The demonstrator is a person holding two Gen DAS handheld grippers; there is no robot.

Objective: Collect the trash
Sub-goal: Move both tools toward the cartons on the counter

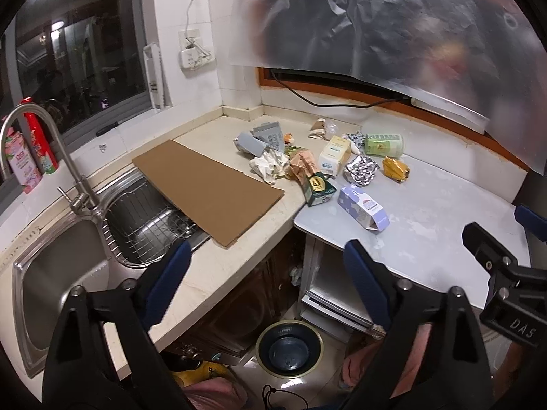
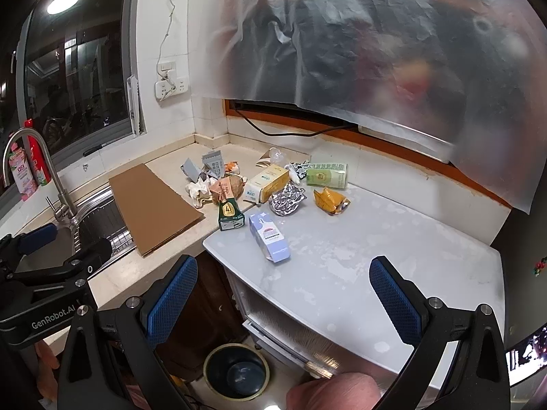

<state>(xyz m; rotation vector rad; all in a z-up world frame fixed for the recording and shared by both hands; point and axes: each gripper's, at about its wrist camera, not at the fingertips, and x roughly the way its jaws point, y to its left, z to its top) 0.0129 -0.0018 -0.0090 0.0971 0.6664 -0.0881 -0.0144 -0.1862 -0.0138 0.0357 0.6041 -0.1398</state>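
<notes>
left gripper (image 1: 266,270): black angular frame, blue pads, silver screws, white "GenRobot.AI"
right gripper (image 2: 283,294): black frame, blue cross-hatched pads, "DAS" lettering

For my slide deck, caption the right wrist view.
Open right gripper hovers over a white counter strewn with cartons and wrappers, bin below.

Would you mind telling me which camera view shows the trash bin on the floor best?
The left wrist view: the trash bin sits whole between the gripper fingers, its round rim and dark inside clear. In the right wrist view the trash bin is also visible, but a finger clips its left edge.
</notes>
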